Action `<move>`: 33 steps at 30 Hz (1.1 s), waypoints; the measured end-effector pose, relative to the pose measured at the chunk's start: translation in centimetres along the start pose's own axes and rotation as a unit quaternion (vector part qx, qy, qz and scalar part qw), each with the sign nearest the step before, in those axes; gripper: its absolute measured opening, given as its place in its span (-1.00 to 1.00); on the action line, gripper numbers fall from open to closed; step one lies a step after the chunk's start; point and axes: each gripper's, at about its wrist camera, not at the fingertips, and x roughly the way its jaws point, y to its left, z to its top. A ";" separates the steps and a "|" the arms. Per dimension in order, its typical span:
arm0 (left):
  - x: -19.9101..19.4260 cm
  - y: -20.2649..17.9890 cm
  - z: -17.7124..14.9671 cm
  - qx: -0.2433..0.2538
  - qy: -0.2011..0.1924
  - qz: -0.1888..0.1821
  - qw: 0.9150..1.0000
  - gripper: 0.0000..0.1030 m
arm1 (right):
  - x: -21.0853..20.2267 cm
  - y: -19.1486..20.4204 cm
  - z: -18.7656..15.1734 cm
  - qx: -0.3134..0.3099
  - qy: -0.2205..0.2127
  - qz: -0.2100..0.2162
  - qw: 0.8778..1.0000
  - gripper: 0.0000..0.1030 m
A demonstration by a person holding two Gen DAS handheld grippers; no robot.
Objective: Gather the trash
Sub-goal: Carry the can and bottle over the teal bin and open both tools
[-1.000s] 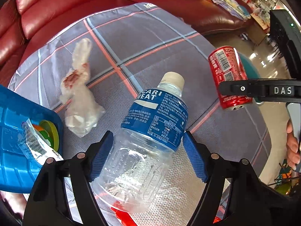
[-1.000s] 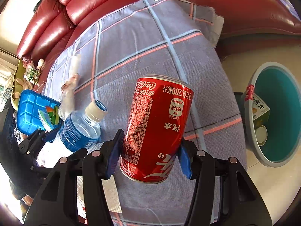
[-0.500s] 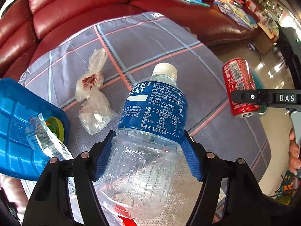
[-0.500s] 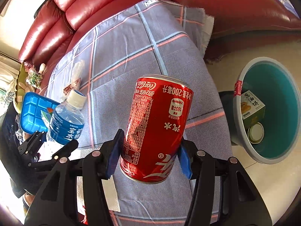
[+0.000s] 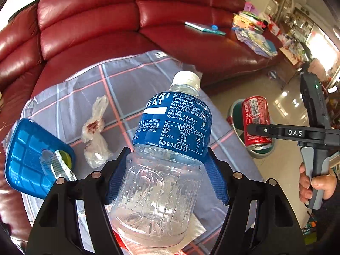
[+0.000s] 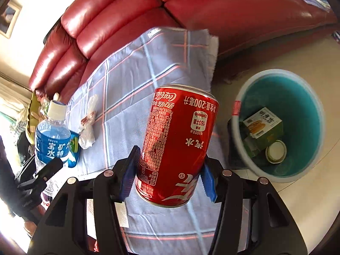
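My left gripper (image 5: 165, 176) is shut on an empty clear plastic bottle (image 5: 167, 148) with a blue label and white cap, held above the checked cloth. My right gripper (image 6: 167, 174) is shut on a red cola can (image 6: 176, 144), held in the air at the table's right edge, left of the teal trash bin (image 6: 314, 106) on the floor. The bin holds a green carton (image 6: 263, 125) and a round lid. In the left wrist view the can (image 5: 256, 121) hangs in front of the bin. In the right wrist view the bottle (image 6: 52, 136) is at the far left.
A crumpled plastic bag (image 5: 94, 136) lies on the grey checked cloth (image 5: 136, 80). A blue tray (image 5: 27, 159) with wrappers sits at the left. A red leather sofa (image 5: 106, 21) runs behind, with papers on it. A white napkin lies under my left gripper.
Both grippers have risen with their loads. The right gripper has carried the can rightward, closer to the bin. The bottle has lifted off the cloth.
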 end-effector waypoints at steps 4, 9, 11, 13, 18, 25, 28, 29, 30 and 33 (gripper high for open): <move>0.9 -4.3 1.3 0.026 0.002 -0.024 0.999 0.37 | -3.0 -3.9 0.3 0.029 -0.029 -0.006 0.999 0.00; 3.2 -10.2 2.5 0.065 0.011 -0.052 0.996 0.37 | -6.6 -9.6 0.2 0.067 -0.059 -0.027 0.996 0.00; 4.4 -12.6 2.7 0.076 0.020 -0.063 0.995 0.37 | -7.5 -11.5 0.1 0.079 -0.064 -0.033 0.994 0.00; 5.7 -14.9 3.1 0.086 0.028 -0.073 0.993 0.37 | -8.5 -13.5 0.0 0.091 -0.072 -0.039 0.992 -0.01; 9.4 -20.2 4.0 0.120 0.057 -0.090 0.987 0.37 | -9.5 -17.7 -0.1 0.120 -0.080 -0.040 0.989 0.00; 13.9 -25.0 4.1 0.150 0.096 -0.094 0.980 0.37 | -8.9 -21.0 -0.1 0.149 -0.078 -0.037 0.985 0.00; 16.1 -26.5 4.2 0.169 0.120 -0.073 0.975 0.37 | -8.7 -21.9 0.0 0.156 -0.076 -0.036 0.984 0.00; 17.0 -27.0 4.1 0.176 0.138 -0.069 0.972 0.37 | -8.7 -22.2 0.1 0.156 -0.076 -0.037 0.984 0.00; 17.7 -27.3 4.0 0.180 0.150 -0.072 0.969 0.37 | -8.7 -22.3 0.1 0.156 -0.076 -0.038 0.984 0.00; 19.3 -28.2 3.7 0.193 0.168 -0.064 0.965 0.39 | -8.6 -22.7 0.3 0.156 -0.075 -0.041 0.984 0.00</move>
